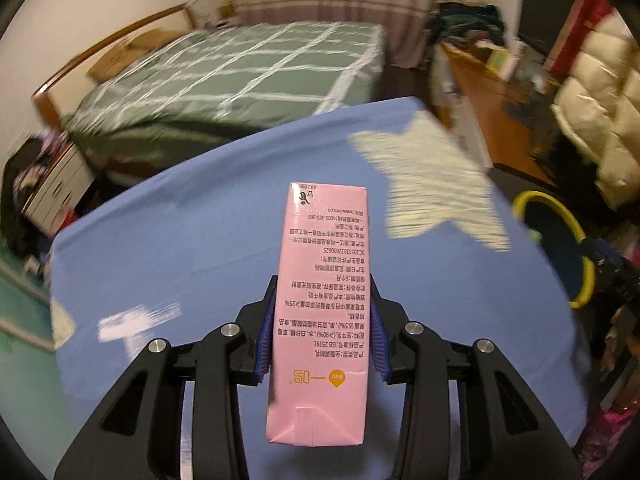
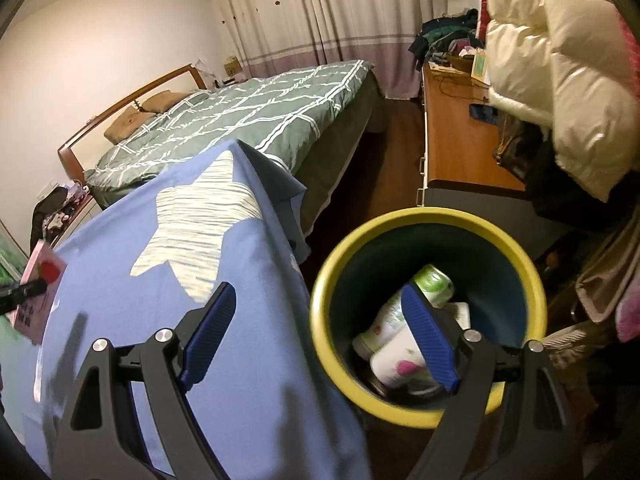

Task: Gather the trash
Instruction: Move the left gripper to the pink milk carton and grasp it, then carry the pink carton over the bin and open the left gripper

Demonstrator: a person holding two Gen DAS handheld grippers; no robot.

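Observation:
My left gripper (image 1: 322,300) is shut on a pink drink carton (image 1: 324,300), held lengthwise above the blue tablecloth (image 1: 180,260). The carton also shows at the far left of the right wrist view (image 2: 40,280). My right gripper (image 2: 320,300) is open and empty, straddling the table's edge and the rim of a dark bin with a yellow rim (image 2: 520,256). The bin holds white and green bottles (image 2: 400,344) and other trash. The bin also shows at the right in the left wrist view (image 1: 576,232).
The blue cloth has a cream star print (image 2: 200,224). A bed with a green checked cover (image 2: 248,120) lies beyond the table. A wooden desk (image 2: 456,148) and a cream puffy jacket (image 2: 560,80) stand to the right of the bin.

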